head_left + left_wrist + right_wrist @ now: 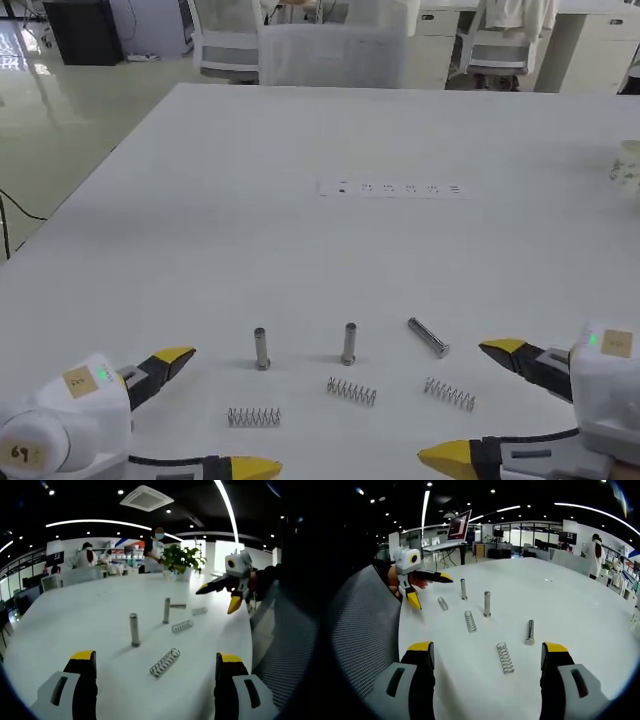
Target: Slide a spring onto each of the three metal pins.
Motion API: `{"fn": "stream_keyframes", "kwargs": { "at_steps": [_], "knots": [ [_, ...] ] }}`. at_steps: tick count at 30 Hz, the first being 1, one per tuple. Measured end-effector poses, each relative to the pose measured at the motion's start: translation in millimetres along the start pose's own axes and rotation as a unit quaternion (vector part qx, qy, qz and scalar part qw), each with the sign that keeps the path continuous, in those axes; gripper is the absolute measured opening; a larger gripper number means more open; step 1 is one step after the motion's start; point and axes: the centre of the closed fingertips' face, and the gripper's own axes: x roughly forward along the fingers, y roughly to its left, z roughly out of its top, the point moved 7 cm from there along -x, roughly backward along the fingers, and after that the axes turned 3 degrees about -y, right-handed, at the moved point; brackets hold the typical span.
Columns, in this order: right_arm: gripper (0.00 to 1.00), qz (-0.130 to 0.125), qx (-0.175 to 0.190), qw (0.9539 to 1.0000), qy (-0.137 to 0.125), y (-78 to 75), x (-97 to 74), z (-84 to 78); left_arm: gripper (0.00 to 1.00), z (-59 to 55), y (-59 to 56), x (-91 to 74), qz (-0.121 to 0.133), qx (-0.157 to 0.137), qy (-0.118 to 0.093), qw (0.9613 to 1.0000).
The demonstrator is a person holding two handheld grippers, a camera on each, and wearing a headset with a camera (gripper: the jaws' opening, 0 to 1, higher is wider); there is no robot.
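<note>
Left pin point(261, 348) and middle pin point(349, 343) stand upright near the table's point(300, 240) front edge; right pin point(428, 337) lies flat. Left spring point(253, 416), middle spring point(351, 391), right spring point(449, 394) loose before them. Left gripper point(213, 412) and right gripper point(470, 402) gape alongside.

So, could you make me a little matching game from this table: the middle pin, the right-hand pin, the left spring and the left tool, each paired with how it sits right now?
Things:
1. middle pin
2. right-hand pin
3. left spring
4. left tool

States:
A. open, holding nothing
B. lying in front of the left pin, threaded onto nothing
C. standing upright
D. tipped over on its side

Pairs: 1-C, 2-D, 3-B, 4-A.
</note>
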Motion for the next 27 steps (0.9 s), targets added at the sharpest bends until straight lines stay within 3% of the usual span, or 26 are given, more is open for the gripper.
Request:
{"fn": "stream_keyframes", "kwargs": {
  "at_steps": [9,16,27],
  "knots": [
    [0.88,-0.016,0.002,0.9999,-0.007,-10.1,-4.0,4.3,0.95,1.1,-0.7,-0.3,0.000,0.001,0.000,1.0000],
    [0.87,-0.024,-0.011,0.9995,-0.015,-26.4,-4.8,21.6,0.95,0.7,-1.1,-1.9,-0.001,0.002,0.001,1.0000],
    [0.83,-0.048,-0.017,0.9980,-0.038,-64.0,0.0,57.9,0.95,1.8,-0.4,-1.9,0.001,0.004,-0.001,1.0000]
  ]
}}
